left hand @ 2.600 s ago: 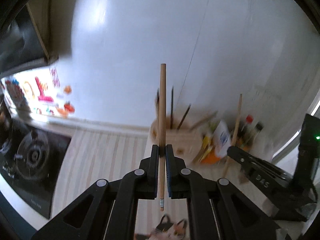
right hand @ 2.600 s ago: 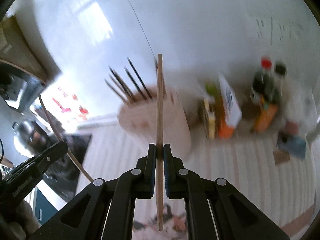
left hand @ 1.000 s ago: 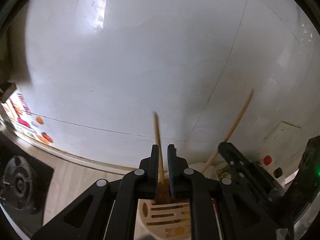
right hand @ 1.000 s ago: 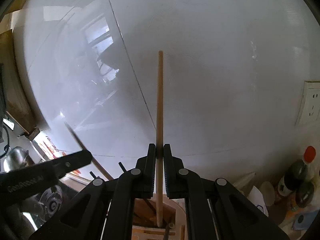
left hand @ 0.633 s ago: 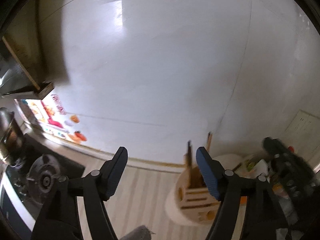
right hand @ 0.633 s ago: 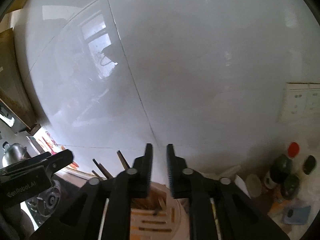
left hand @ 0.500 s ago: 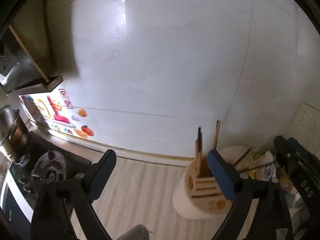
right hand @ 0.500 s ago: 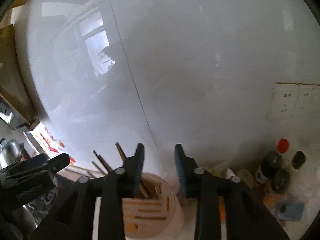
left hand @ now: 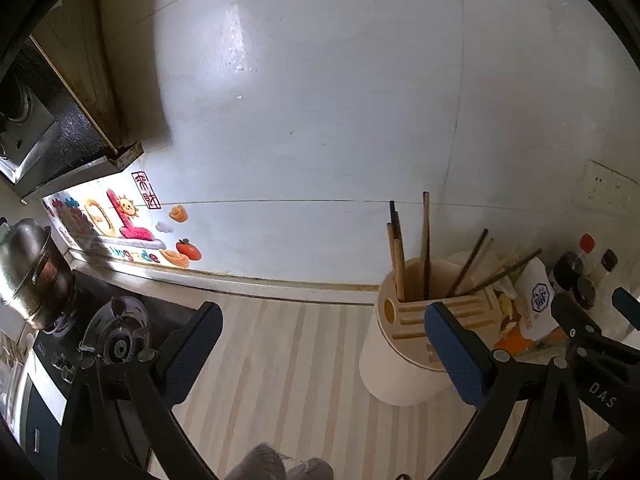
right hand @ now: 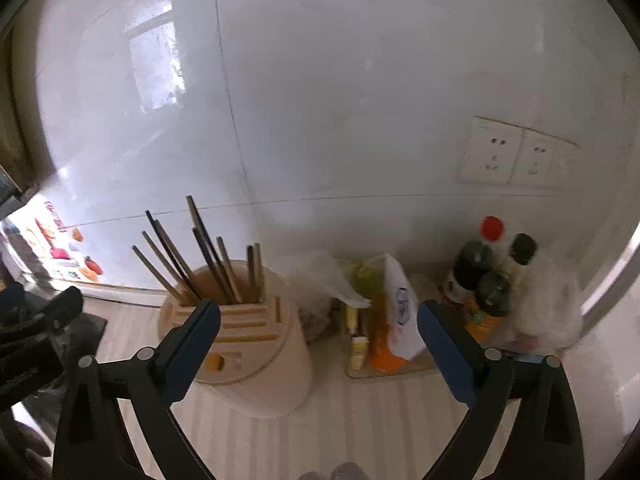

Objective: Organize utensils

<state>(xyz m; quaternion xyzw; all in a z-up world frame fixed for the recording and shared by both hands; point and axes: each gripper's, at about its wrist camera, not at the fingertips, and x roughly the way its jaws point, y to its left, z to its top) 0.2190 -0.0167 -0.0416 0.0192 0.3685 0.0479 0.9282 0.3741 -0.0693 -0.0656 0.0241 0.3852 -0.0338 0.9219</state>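
Left wrist view shows the left gripper [left hand: 322, 336] with its jaws spread wide and nothing between the blue pads [left hand: 456, 354], hanging above a pale striped counter [left hand: 280, 364]. Just past the right-hand pad stands a cream round utensil holder [left hand: 400, 368], upright on the counter near the white tiled wall [left hand: 320, 100]. Chopsticks [left hand: 426, 240], some light wood and some dark, stand in its open compartment; several are upright and others lean to the right. Knife slots cut the holder's slanted top. At far left a gas stove [left hand: 116, 336] carries a metal pot [left hand: 28, 268]. Right wrist view shows the right gripper [right hand: 318, 336] likewise spread and empty, with the utensil holder [right hand: 256, 360] behind its left finger and the chopsticks [right hand: 208, 256] fanning leftward from it. Beside the holder sit seasoning packets [right hand: 396, 312], and farther right dark-capped bottles [right hand: 484, 272] below a wall socket [right hand: 508, 156].
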